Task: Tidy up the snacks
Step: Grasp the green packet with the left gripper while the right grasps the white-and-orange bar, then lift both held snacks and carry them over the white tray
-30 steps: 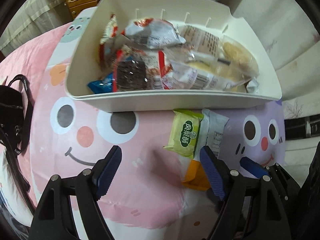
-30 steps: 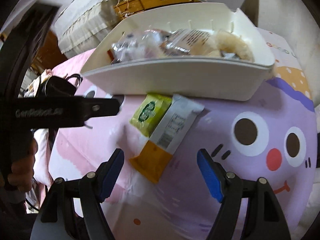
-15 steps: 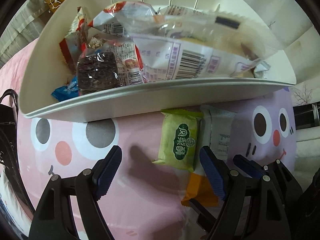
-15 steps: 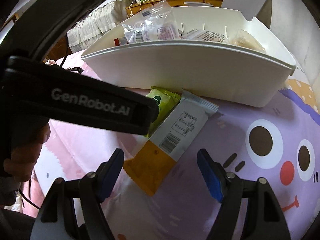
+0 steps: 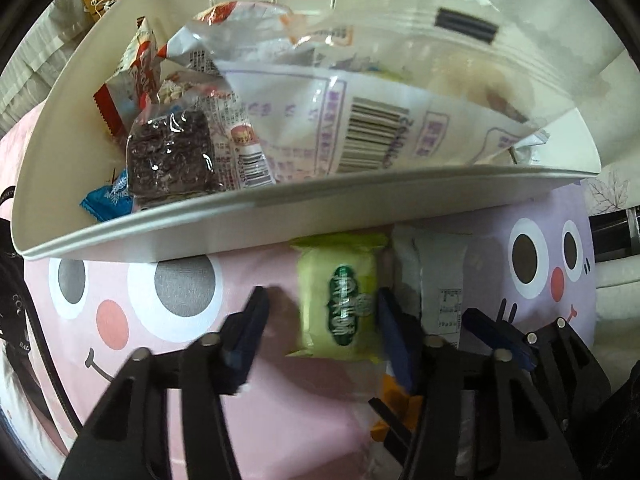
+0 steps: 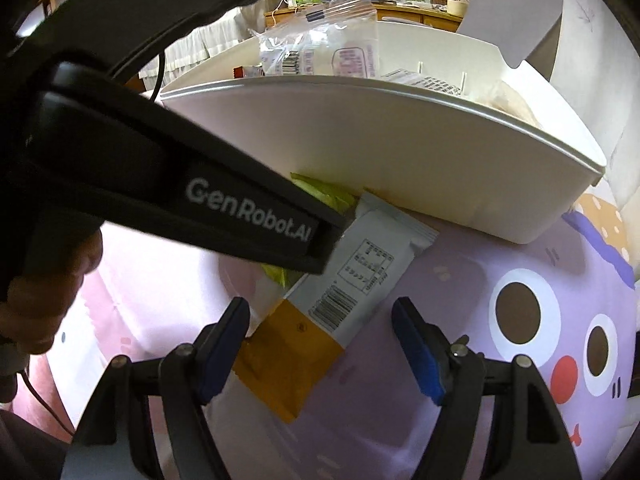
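Note:
A green snack packet (image 5: 340, 300) lies on the cartoon-print cloth just in front of the white bin (image 5: 280, 216), which holds several wrapped snacks. My left gripper (image 5: 322, 320) is open, its fingers on either side of the green packet, the right finger close against it. A white and orange bar wrapper (image 6: 352, 280) lies beside the green packet (image 6: 324, 196). My right gripper (image 6: 320, 344) is open, its fingers on either side of the wrapper's orange end. The white bin also shows in the right wrist view (image 6: 400, 152).
The left gripper's black body (image 6: 180, 184) crosses the right wrist view and hides most of the green packet. A black bag strap (image 5: 16, 320) lies at the far left. Wooden drawers (image 6: 400, 10) stand behind the bin.
Both grippers have moved forward and down toward the cloth. The left fingers have narrowed around the green packet. The right fingers now straddle the white and orange wrapper.

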